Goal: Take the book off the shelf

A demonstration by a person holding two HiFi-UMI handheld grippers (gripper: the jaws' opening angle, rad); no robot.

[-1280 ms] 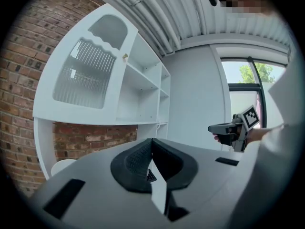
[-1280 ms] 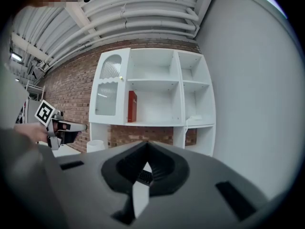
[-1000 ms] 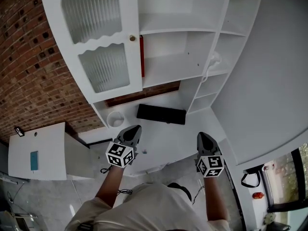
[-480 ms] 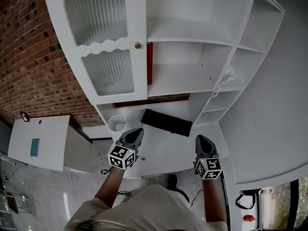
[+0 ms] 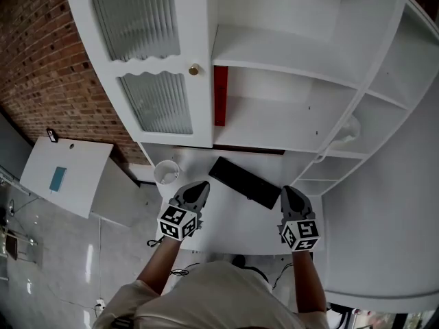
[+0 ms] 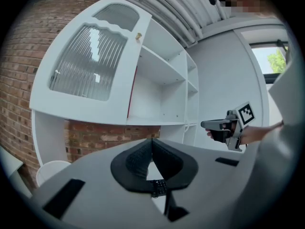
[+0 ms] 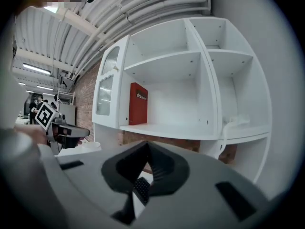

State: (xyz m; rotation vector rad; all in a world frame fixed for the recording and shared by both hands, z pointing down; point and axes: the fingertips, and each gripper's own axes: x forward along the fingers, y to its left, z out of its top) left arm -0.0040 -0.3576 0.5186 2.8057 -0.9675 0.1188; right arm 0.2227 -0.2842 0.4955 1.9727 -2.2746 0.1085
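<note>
Head view, red book [image 5: 220, 105] at left edge of shelf [image 5: 274, 123], room rightward

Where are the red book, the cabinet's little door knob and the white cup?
red book [image 5: 220, 96], head view, middle of its visible red side.
door knob [image 5: 194, 70], head view, its round face.
white cup [image 5: 165, 172], head view, its open mouth.

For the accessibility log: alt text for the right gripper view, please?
A red book stands upright at the left end of a white shelf, beside a ribbed-glass door. The right gripper, jaws shut and empty, sits in the foreground, apart from it.
</note>
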